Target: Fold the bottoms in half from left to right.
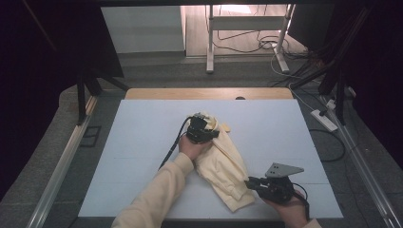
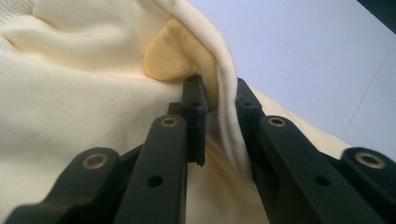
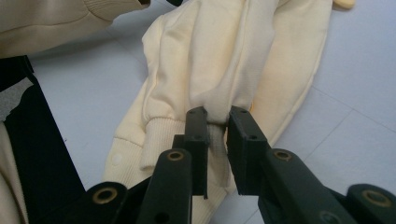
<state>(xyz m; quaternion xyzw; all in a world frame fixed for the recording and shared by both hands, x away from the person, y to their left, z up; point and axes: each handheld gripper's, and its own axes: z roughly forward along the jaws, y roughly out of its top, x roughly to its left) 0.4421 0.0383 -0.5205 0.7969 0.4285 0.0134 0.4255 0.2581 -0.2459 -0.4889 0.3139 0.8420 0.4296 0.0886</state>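
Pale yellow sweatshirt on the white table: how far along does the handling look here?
Already done: the pale yellow sweatshirt lies bunched into a narrow, crumpled strip on the white table. In hand: the left gripper pinches a fabric edge at the far end, and the right gripper clamps a fold near the ribbed hem. Left: no flat, squared fold is visible; the garment looks far from neat.

One cream garment [image 1: 223, 166], two grippers, one table [image 1: 142, 142].

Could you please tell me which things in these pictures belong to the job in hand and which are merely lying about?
In the job:
- pale yellow fabric garment
- left gripper, clamped on a fold
- right gripper, clamped on bunched cloth
- white table mat

Lying about:
- white power strip on the floor
- metal stand
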